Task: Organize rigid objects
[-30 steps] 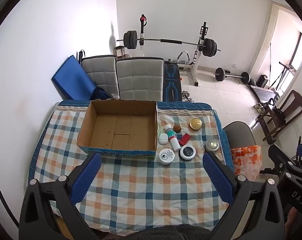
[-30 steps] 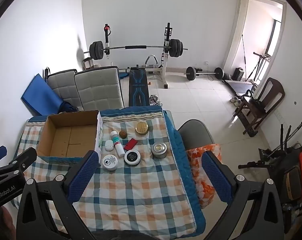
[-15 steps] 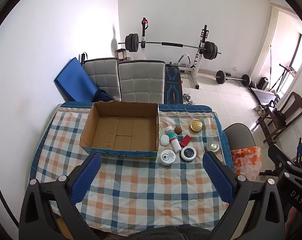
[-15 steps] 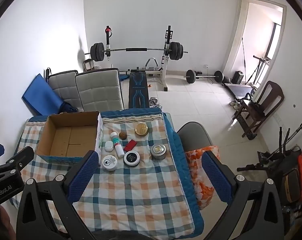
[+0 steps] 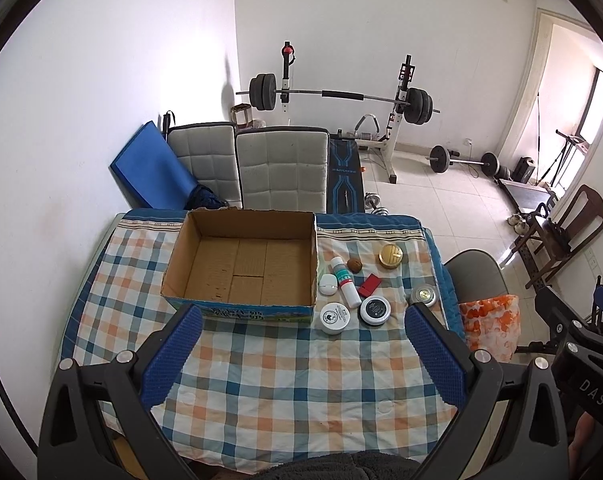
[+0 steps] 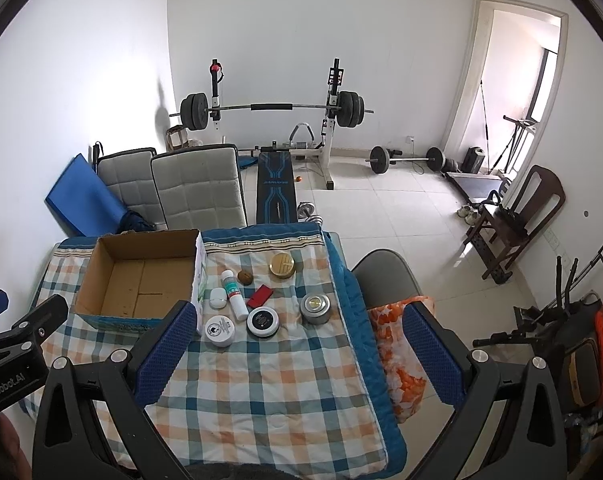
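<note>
An empty open cardboard box (image 5: 241, 268) (image 6: 139, 280) sits on the checked tablecloth (image 5: 285, 368). To its right lie several small items: a white jar (image 5: 335, 317) (image 6: 219, 330), a black-lidded jar (image 5: 375, 310) (image 6: 263, 321), a silver tin (image 5: 424, 295) (image 6: 315, 308), a gold tin (image 5: 390, 256) (image 6: 282, 265), a white tube (image 5: 345, 281) (image 6: 234, 294), a red case (image 5: 369, 284) (image 6: 260, 295), a brown ball (image 5: 355, 265) (image 6: 245, 277) and a white oval case (image 5: 327, 284) (image 6: 217, 298). My left gripper (image 5: 301, 354) and right gripper (image 6: 297, 354) are open, empty, above the table's near edge.
Two grey padded chairs (image 5: 281, 168) stand behind the table, a grey chair (image 5: 475, 276) with an orange-patterned bag (image 5: 489, 326) at its right. A weight bench and barbell rack (image 5: 341, 98) stand at the back wall. A wooden chair (image 6: 513, 220) stands far right.
Both grippers have tilted or pulled up and back a little; the table and box sit lower in both views. Nothing on the table has moved.
</note>
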Tool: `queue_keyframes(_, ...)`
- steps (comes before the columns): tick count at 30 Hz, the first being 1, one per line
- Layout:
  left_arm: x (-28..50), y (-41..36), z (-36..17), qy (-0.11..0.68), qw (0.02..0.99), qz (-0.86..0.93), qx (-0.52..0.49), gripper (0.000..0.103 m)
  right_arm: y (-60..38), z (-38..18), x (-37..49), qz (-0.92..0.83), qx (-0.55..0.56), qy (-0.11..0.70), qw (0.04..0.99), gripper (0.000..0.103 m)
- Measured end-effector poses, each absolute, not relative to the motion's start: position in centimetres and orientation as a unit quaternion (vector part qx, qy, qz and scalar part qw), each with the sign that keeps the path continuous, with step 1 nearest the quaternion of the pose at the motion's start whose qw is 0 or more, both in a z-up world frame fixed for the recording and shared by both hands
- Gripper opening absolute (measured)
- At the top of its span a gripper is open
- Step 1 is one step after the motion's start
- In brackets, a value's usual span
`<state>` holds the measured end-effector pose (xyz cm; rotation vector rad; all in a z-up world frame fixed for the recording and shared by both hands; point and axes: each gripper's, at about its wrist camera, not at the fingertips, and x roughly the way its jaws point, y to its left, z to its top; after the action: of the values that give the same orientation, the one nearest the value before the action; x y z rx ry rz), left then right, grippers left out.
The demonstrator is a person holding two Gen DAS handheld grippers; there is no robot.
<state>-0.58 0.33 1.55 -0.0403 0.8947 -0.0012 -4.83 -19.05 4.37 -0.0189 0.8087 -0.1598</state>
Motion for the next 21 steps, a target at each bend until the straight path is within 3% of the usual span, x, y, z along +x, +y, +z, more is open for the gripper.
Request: queue_keyframes(21, 0.7, 1.8, 4.1, 0.425, 0.905, 0.013, -0.014, 0.103, -19.0, 4.1, -5.2, -0.071, -0.006, 0.394, 0.916, 0.103)
